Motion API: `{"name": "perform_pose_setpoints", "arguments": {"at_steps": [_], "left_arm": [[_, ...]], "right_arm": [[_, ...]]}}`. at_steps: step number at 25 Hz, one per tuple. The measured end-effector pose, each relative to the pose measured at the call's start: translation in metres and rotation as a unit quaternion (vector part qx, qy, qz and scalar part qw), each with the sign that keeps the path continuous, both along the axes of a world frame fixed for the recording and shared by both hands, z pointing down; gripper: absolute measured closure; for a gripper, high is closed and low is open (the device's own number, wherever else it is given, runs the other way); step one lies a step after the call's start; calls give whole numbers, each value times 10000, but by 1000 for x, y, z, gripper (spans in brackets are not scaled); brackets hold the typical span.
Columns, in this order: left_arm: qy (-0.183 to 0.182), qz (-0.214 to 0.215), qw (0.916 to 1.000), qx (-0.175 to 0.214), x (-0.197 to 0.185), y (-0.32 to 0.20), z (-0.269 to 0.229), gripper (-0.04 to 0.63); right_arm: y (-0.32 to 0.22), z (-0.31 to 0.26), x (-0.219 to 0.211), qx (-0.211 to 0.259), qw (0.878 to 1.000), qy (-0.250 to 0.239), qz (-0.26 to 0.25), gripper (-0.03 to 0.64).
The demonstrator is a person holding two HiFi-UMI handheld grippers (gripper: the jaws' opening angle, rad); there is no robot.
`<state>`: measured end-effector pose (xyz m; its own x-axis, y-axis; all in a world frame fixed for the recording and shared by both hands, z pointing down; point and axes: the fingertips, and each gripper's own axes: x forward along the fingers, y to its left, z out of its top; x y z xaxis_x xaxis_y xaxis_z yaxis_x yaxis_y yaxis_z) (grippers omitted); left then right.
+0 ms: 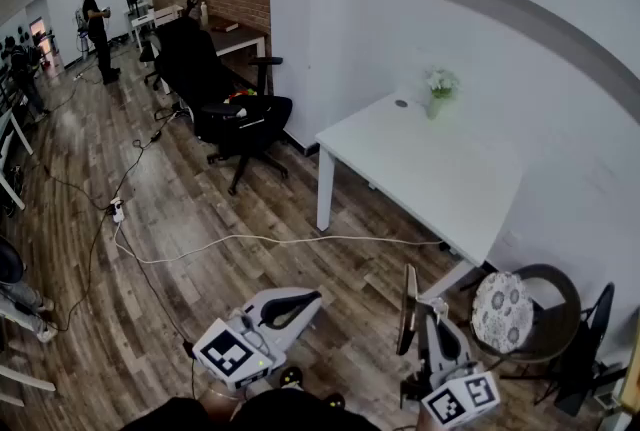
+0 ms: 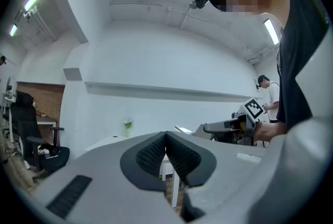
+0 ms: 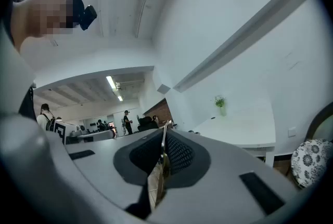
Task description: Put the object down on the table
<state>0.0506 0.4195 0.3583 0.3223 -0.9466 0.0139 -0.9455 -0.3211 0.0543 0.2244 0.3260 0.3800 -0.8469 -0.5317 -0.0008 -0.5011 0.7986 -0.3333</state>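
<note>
right gripper [image 3: 165, 133]: left of the white table and nearer the camera, jaws clamped onto a thin flat object
thin flat object [image 3: 163, 161]: seen edge-on, tan edge, upright between the dark ribbed pads, its tip poking just past them
white table [image 3: 244, 130]: stands against the white wall
plant [image 3: 220, 105]: small and green, in a pale vase at the table's far end
patterned cushion [image 3: 310, 159]: round, just right of the table's near corner and lower
brick wall [image 3: 162, 110]: beyond the table's far end, to its left
standing people [image 3: 127, 121]: far left of the table, small in the distance
head camera [image 3: 87, 16]: high above and left of the table, on the wearer's head
</note>
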Motion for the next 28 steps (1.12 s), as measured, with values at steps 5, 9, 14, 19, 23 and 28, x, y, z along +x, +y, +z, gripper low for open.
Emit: {"name": "perform_pose_setpoints", "arguments": {"at_steps": [5, 9, 14, 19, 23, 28], "left_arm": [[-112, 65, 9997, 210, -1, -1, 0, 595], [-82, 101, 9998, 162, -4, -1, 3, 595], [-45, 115, 9997, 222, -13, -6, 2, 595], [-14, 174, 9996, 215, -24, -8, 4, 595], [20, 198, 9995, 236, -34, -11, 4, 595], [57, 244, 9992, 310, -51, -17, 4, 595]], "right_arm": [[1, 2, -1, -27, 10000, -19, 8, 607], [0, 4, 1, -97, 9999, -103, 55, 606], [-4, 6, -3, -70, 9998, -22, 159, 606], [-5, 3, -13, -42, 9997, 11, 242, 607], [-10, 1, -19, -58, 9994, 26, 350, 606], [-15, -2, -29, 0, 9988, 12, 489, 606]]}}
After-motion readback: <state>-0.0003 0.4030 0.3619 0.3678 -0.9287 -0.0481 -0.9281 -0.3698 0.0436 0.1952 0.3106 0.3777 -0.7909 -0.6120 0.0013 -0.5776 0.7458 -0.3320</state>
